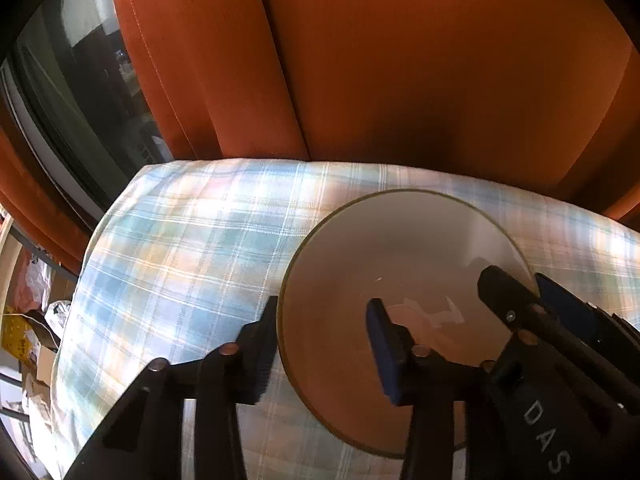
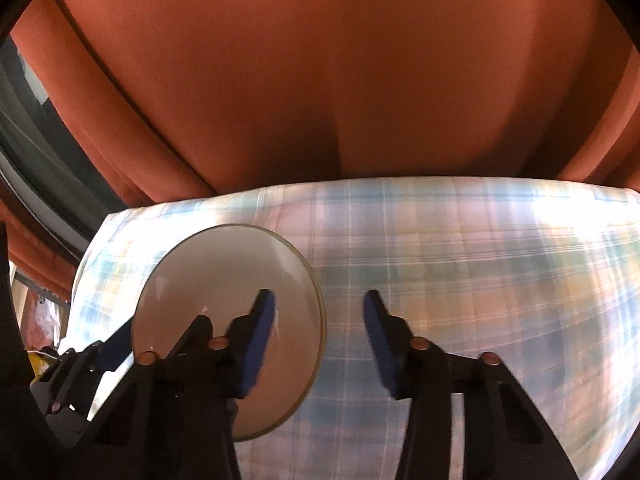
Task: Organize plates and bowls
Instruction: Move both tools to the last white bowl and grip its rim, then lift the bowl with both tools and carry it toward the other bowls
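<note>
Both tongs (image 1: 322,344) (image 2: 320,334) straddle opposite plate (image 1: 400,248) rims, unclamped; checked cloth (image 2: 480,260) beyond lies bare.

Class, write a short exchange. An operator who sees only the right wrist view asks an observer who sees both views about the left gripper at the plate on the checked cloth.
Operator: My view shows only a sliver of the left gripper behind the plate. Where are its fingers?
Observer: The left gripper straddles the left rim of the plate. One finger is outside the rim, over the cloth, and the other is over the plate.
Operator: Is it pinching the rim?
Observer: No. The inner finger sits well in from the rim, so the jaws are open around it.
</note>
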The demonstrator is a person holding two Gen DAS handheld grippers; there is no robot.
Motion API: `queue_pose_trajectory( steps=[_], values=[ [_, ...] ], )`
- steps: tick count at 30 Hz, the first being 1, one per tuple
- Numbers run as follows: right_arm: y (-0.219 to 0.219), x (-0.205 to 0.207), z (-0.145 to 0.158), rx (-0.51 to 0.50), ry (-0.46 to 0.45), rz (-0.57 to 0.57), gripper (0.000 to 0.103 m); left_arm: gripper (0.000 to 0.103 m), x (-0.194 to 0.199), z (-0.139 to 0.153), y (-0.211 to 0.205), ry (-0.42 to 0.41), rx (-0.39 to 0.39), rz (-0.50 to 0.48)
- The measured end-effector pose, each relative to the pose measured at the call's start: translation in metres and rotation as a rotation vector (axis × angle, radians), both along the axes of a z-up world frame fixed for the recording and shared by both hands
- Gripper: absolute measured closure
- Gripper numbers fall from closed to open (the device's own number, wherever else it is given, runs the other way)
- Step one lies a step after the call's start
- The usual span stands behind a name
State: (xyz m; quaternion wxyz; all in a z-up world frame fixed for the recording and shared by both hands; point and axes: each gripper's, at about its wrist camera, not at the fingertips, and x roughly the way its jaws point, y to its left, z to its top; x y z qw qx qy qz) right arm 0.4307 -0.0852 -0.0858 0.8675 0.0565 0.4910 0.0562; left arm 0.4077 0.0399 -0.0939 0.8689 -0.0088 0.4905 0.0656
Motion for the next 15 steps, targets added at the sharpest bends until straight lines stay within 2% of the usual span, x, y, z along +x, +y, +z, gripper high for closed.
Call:
queue_pose_trajectory(
  steps=[2,4,7,15],
  values=[
    [0.001,0.002,-0.005,0.003,0.003,0.007,0.069,0.067,0.001,-0.002,0.0,0.005,0.0,0.003],
    [0.001,0.003,-0.008,0.005,0.003,0.013,0.082,0.069,0.002,-0.003,0.001,0.003,-0.003,0.009],
    [0.003,0.004,-0.012,0.015,-0.001,0.029,0.086,0.072,0.004,-0.004,0.002,-0.003,-0.009,0.016],
    [0.002,0.001,-0.011,0.015,0.006,0.028,0.086,0.072,0.002,-0.002,0.0,0.022,-0.02,0.022]
  ],
)
